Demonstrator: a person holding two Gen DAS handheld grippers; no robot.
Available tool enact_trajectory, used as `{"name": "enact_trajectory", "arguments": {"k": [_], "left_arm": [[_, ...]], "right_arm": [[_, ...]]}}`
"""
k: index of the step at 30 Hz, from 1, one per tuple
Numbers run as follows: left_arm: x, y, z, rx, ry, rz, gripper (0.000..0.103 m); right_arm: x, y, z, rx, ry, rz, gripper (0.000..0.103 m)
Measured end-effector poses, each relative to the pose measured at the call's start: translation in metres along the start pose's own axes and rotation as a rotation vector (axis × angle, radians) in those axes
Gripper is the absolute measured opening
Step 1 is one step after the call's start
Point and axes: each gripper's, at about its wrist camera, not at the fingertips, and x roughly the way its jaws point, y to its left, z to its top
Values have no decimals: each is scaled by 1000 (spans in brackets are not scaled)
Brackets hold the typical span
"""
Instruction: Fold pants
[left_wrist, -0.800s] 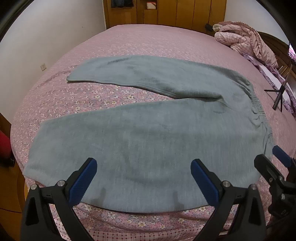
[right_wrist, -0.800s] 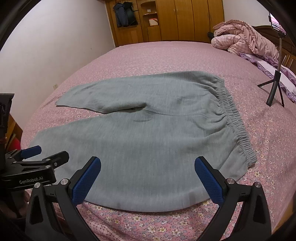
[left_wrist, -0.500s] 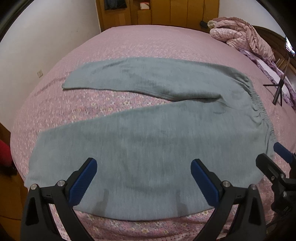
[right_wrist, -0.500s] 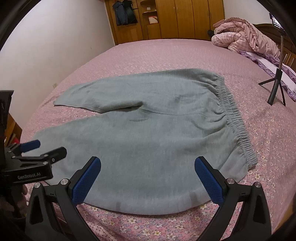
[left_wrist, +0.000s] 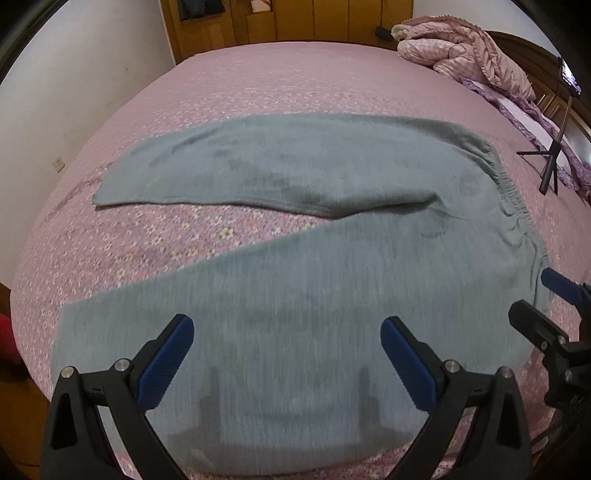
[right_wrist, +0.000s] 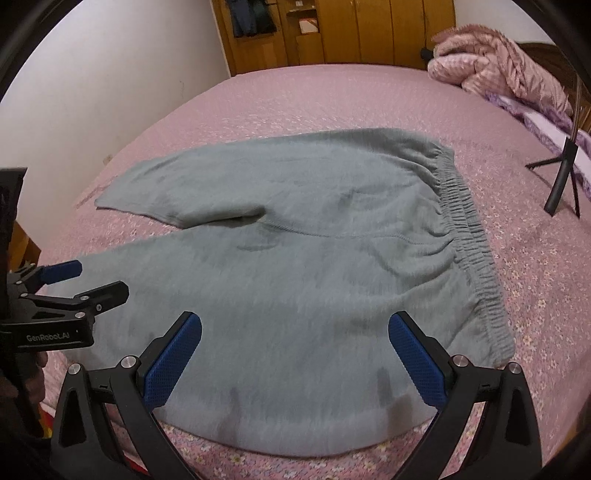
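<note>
1. The bed is covered by a pink flowered sheet and serves as the folding surface; its near edge is cut off by both views, and its far end is met by wooden cupboards.
2. The pants are laid flat on the near part of the bed, legs splayed in a V toward the left, waistband at the right; they are judged to be spread so that one leg can be brought over the other; no fold is yet made; the near hem is hidden behind the fingers in both views.
3. A pink quilt is bunched at the far right, well apart from the pants.
4. The left gripper is held over the near leg, tilted down, jaws spread wide with nothing between them; contact with the cloth cannot be told, the fabric being blurred.
5. The right gripper is held over the seat near the waistband, jaws likewise wide and empty; a hold at each end of the near edge is judged to be intended.
6. A small tripod is stood on the bed at the right; its top is cut off.
</note>
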Motion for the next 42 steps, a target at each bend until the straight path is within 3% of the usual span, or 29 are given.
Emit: {"name": "enact_trajectory", "arguments": {"k": [10, 26, 42], "left_arm": [[15, 3, 36, 7, 23, -31, 103], [40, 14, 112, 52, 24, -33, 103], [106, 23, 172, 157, 58, -76, 103]], "right_arm": [[9, -20, 38, 32, 12, 26, 103], [35, -55, 107, -34, 10, -62, 103], [86, -78, 158, -162, 71, -116, 103]]}}
